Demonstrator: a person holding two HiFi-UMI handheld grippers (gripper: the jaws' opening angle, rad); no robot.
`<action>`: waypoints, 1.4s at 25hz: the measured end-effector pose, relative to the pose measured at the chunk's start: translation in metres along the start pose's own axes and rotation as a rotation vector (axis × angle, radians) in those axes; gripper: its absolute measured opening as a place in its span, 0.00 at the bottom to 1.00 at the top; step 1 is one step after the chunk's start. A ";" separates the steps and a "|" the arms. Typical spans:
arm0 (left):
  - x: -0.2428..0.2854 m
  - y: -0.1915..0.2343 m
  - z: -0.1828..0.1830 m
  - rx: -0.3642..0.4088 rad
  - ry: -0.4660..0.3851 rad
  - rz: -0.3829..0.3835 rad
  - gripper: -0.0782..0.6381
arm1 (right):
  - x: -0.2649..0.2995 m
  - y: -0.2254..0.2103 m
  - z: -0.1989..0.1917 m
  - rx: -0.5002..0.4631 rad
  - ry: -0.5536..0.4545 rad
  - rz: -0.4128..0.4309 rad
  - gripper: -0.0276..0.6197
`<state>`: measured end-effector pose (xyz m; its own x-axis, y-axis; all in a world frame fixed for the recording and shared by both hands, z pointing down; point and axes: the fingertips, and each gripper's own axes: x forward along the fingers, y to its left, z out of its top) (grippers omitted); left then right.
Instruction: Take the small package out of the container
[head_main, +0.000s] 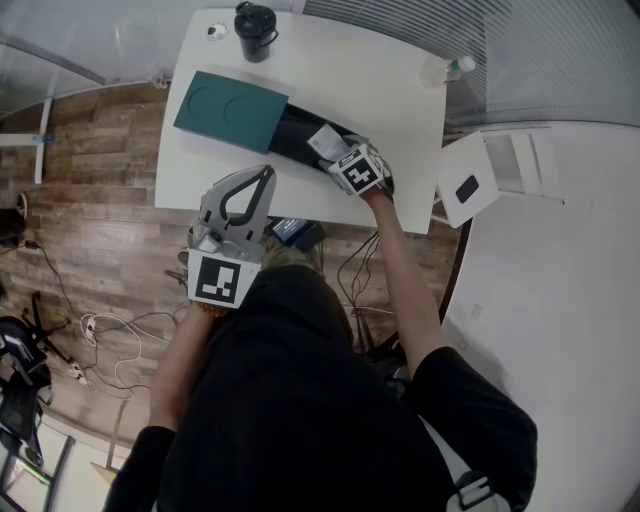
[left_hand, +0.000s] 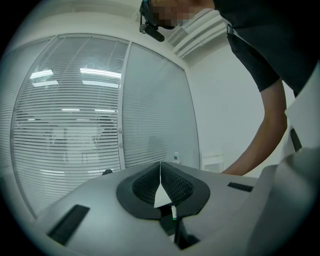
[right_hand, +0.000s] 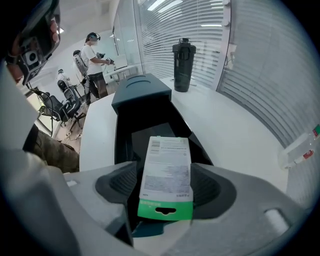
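Right tool (right_hand: 165, 186): I read its jaws as spread wide, with the small package (right_hand: 166, 162) lying between the pads, not visibly pinched, its far end over the open black container (right_hand: 150, 122). A teal lid (right_hand: 141, 89) sits at the container's far end. A dark bottle (right_hand: 182, 59) stands beyond the container on the white counter (right_hand: 225, 130). Left tool (left_hand: 160, 175): jaws together, empty, on my side of the container.

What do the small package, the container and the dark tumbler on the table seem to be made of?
The small package looks like thin card: matte white with print, green end with a punched hang slot. The container is probably rigid plastic: smooth dark teal outside, low sheen, black inside. The tumbler is black, slightly glossy; plastic or coated metal, unclear.
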<state>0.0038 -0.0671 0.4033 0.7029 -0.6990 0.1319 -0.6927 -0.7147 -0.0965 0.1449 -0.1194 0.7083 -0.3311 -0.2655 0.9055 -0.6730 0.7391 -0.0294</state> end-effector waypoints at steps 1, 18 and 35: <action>0.000 0.001 0.000 0.001 0.001 0.001 0.11 | 0.001 0.000 -0.001 0.003 0.002 0.001 0.55; 0.002 -0.002 0.002 0.008 -0.004 -0.003 0.11 | 0.000 -0.001 0.003 -0.050 -0.004 -0.015 0.45; 0.000 -0.004 0.005 0.023 -0.018 -0.009 0.11 | -0.029 -0.007 0.024 -0.043 -0.127 -0.107 0.12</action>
<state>0.0074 -0.0642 0.3990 0.7120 -0.6926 0.1156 -0.6826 -0.7213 -0.1177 0.1435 -0.1322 0.6719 -0.3422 -0.4179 0.8416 -0.6810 0.7274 0.0843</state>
